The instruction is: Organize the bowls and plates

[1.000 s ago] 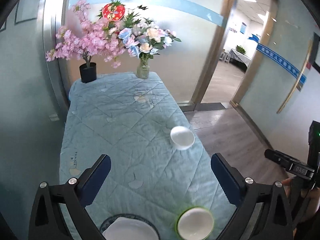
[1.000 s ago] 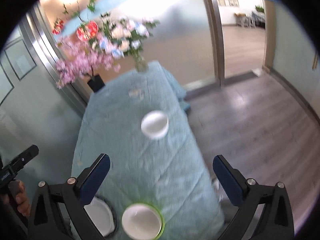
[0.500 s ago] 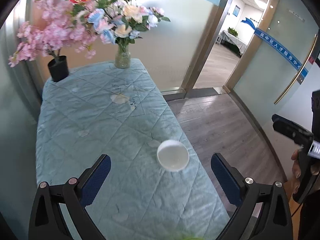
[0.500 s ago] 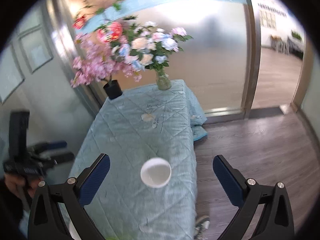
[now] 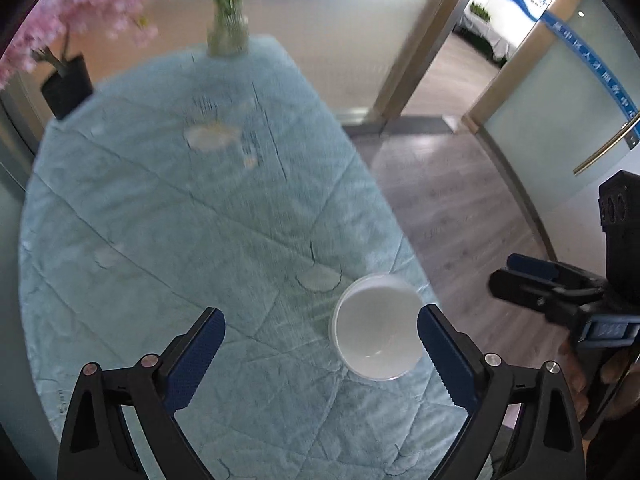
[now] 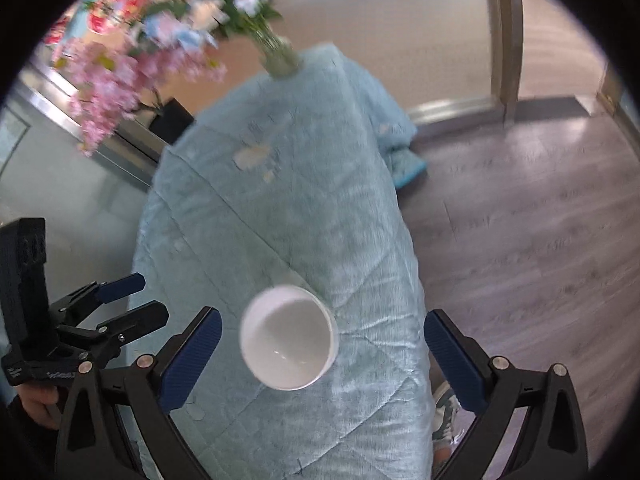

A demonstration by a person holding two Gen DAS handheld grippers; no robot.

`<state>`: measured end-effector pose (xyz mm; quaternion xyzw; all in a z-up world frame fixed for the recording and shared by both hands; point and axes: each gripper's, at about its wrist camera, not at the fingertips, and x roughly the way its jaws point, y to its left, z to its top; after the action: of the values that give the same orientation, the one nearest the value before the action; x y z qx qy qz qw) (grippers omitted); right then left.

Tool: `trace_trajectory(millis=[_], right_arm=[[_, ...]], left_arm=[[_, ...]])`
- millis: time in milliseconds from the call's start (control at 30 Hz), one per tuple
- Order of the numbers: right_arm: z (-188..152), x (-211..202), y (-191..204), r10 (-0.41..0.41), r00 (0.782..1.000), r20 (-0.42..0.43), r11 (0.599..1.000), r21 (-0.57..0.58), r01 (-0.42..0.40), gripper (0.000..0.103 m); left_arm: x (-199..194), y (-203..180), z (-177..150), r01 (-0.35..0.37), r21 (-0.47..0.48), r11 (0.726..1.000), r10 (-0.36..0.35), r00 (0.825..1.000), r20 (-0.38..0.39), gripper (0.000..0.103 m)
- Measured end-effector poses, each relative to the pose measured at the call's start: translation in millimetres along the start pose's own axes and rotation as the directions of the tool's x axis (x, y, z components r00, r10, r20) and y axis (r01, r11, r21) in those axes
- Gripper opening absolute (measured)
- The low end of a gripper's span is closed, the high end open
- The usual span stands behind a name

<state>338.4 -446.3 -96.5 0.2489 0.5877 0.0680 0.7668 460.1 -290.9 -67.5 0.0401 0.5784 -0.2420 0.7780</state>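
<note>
We held our left gripper [image 5: 320, 336] above the near end of the long table covered in a quilted light-blue cloth [image 5: 192, 216], its blue-padded fingers [image 5: 198, 350] spread wide apart with nothing between them. The small round white bowl [image 5: 376, 326] stood upright and empty on the cloth near the table's right edge, just inside our left gripper's right finger; we could not tell whether that pad touched its rim.

Our right gripper [image 6: 322, 340] was likewise spread wide and empty. In its view the white bowl [image 6: 288, 336] lay between the two fingers, nearer the left one and apart from both. The other tool showed in each view: the right gripper [image 5: 544, 284] off the table's right side over the grey wood-plank floor [image 5: 460, 200], the left gripper [image 6: 120, 304] beside the table's left edge.

At the far end of the cloth [image 6: 280, 208] stood a clear glass vase of mixed flowers [image 5: 228, 32] and a black pot of pink blossom [image 5: 66, 86], both blurred.
</note>
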Motion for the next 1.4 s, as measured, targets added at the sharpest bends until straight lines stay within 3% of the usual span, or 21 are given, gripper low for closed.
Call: trace_trajectory(millis=[100,300,367,400,433,467,567,767,933,1033,1200,1400], right_arm=[[-7,27,-7,-0.023,0.998,-0.055,0.999,0.027,0.024,0.087],[-23,71,-1,-0.071,0.986,-0.151,0.997,-0.003,0.072,0.052],[-26,80,-2,-0.081,0.982,-0.172,0.997,0.006,0.083,0.035],[-26,84,-2,-0.084,0.979,-0.184,0.996,0.019,0.089,0.03],[-27,87,-3,-0.085,0.977,-0.196,0.995,0.031,0.092,0.018],[-27,89,-3,-0.081,0.976,-0.2,0.995,0.036,0.09,0.011],[-27,90,2,-0.089,0.979,-0.186,0.995,0.03,0.096,0.008],[-29,91,-2,-0.113,0.976,-0.184,0.988,0.079,0.129,0.005],[-32,74,8,-0.114,0.981,-0.157,0.989,0.077,0.127,0.005],[-30,46,23,-0.116,0.987,-0.108,0.99,0.072,0.124,0.005],[-37,-34,59,-0.117,0.993,0.014,0.992,0.053,0.116,0.006],[-64,-142,107,-0.121,0.978,0.17,0.993,0.019,0.12,0.006]], left_arm=[[39,5,-3,0.022,-0.004,1.0,-0.023,0.998,-0.064,0.091],[93,0,-14,0.049,0.03,0.998,-0.043,0.984,-0.175,0.068],[103,-2,-17,0.047,0.039,0.998,-0.038,0.981,-0.193,0.055],[107,-2,-18,0.05,0.042,0.998,-0.041,0.98,-0.197,0.039],[112,-2,-19,0.057,0.046,0.997,-0.046,0.978,-0.206,0.023],[115,-2,-20,0.06,0.046,0.997,-0.049,0.976,-0.212,0.019],[119,-3,-24,0.083,0.059,0.995,-0.069,0.976,-0.205,0.008],[115,-8,-25,0.072,0.073,0.995,-0.056,0.98,-0.192,0.008],[84,-21,-22,0.029,0.076,0.997,-0.017,0.989,-0.15,0.006],[44,-32,-22,0.028,0.087,0.996,-0.019,0.995,-0.1,0.006],[-50,-55,-29,0.024,0.111,0.994,-0.024,1.0,0.0,0.005],[-175,-93,-55,0.022,0.15,0.988,-0.04,0.992,0.119,0.005]])
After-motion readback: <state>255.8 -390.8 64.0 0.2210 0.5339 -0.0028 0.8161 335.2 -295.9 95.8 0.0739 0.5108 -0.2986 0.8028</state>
